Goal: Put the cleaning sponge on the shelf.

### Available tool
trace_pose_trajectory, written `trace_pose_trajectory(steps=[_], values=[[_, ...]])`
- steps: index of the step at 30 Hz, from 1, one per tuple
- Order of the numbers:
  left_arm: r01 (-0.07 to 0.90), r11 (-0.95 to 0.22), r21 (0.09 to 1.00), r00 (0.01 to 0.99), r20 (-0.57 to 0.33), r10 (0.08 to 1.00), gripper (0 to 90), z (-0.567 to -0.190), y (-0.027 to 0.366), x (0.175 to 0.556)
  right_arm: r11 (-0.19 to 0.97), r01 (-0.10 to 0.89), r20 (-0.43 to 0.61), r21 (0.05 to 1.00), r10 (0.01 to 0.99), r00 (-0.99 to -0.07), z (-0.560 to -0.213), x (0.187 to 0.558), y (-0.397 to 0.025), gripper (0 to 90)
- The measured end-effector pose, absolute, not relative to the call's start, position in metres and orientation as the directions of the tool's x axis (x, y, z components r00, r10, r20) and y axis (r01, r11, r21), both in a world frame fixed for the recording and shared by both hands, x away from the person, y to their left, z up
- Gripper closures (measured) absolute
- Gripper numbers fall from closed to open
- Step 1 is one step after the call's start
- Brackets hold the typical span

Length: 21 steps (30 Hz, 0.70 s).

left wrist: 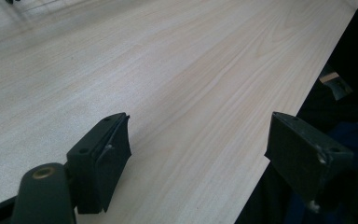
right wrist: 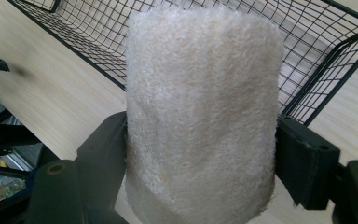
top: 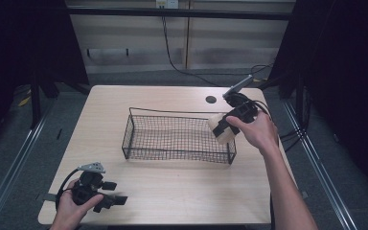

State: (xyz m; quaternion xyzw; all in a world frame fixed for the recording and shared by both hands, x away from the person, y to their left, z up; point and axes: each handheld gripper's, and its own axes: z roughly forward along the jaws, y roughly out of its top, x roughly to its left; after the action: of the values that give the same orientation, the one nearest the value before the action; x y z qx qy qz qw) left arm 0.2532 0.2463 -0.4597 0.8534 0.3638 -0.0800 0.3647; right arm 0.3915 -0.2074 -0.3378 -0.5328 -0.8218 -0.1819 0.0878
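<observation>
While your right gripper (top: pixel 226 125) squeezes the fuzzy cream roll (right wrist: pixel 200 116) from both sides, the roll hangs at the right end of the wire basket (top: pixel 139 143), approx. over its rim, not inside yet. So the pick-up looks done; what's left is to move it over the basket & let go. Your left gripper (left wrist: pixel 198 158) sits wide open w/ nothing in it, low over the table (left wrist: pixel 168 70) near the front left corner.
</observation>
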Motion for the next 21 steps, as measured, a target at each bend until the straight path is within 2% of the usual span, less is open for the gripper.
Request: trace_pose_trajectory(steps=[21], values=[[0.682, -0.468, 0.562, 0.719, -0.400, 0.568, 21.3, -0.460, 0.246, 0.253, 0.259, 0.948, 0.311, 0.183, 0.900, -0.305, -0.359, 0.407, -0.200, 25.2]])
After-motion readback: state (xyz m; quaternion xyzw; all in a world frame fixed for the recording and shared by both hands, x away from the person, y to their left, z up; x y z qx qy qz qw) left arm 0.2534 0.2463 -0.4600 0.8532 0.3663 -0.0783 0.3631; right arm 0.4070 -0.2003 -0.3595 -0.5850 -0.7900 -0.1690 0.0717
